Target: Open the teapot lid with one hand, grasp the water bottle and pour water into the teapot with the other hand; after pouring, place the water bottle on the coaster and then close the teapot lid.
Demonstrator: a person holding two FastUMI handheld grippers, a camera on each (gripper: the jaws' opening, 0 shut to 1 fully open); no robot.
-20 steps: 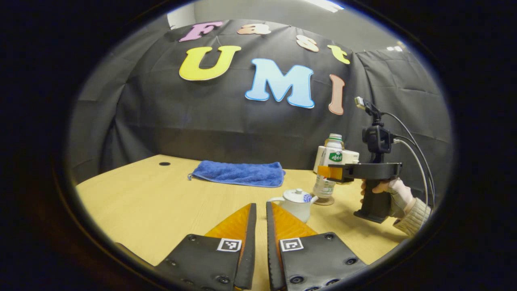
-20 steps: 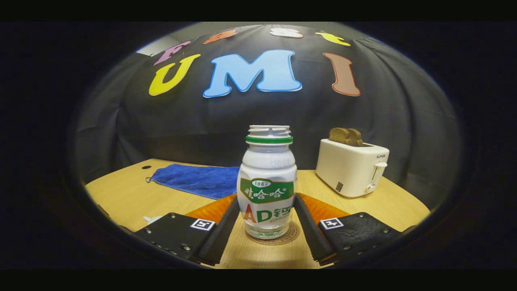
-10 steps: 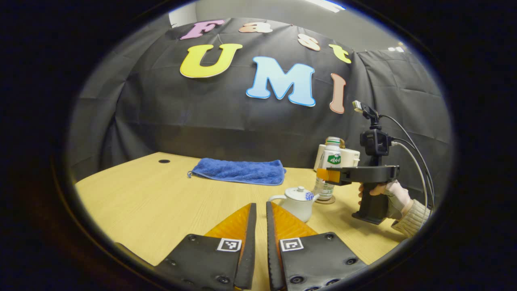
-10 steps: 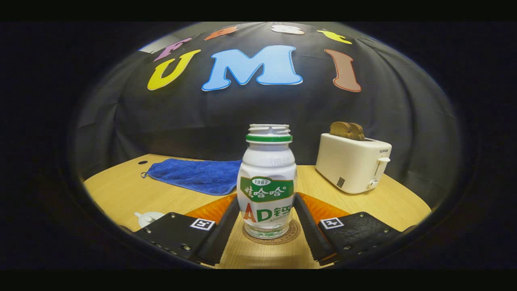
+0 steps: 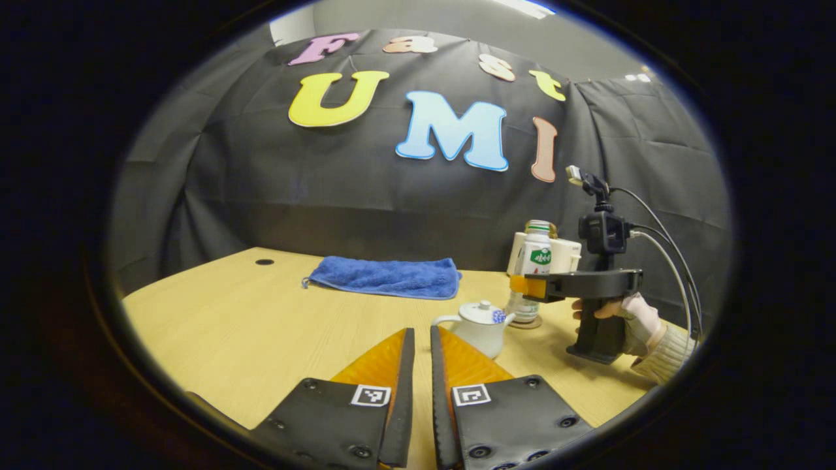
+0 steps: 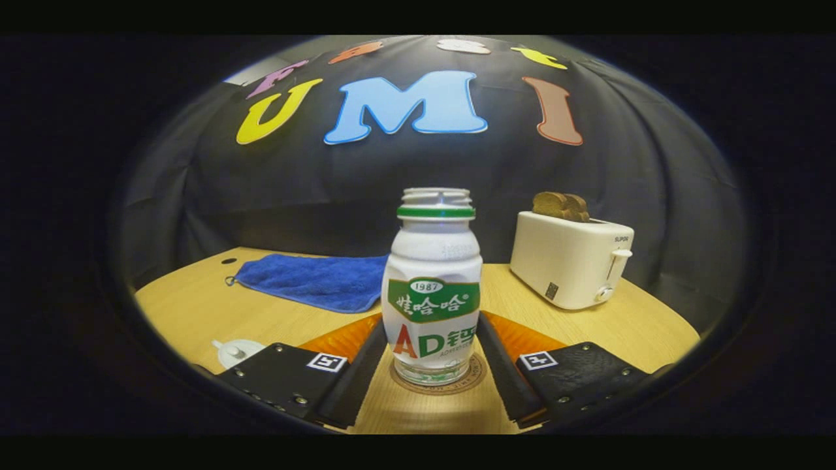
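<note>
Right gripper view: the water bottle (image 6: 432, 294) stands upright on the coaster (image 6: 439, 380), the right gripper (image 6: 431, 352) with its jaws at its sides — pressing or not, unclear. The teapot (image 5: 480, 324) wears its lid on the desk (image 5: 261, 326); the left gripper (image 5: 418, 372) has its jaws nearly together, empty — fits either bottle pickup or set-down.

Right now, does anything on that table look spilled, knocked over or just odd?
Nothing stands out. The bottle stands upright on its coaster between the right gripper fingers, the teapot is upright with lid on, and the table looks dry.
</note>
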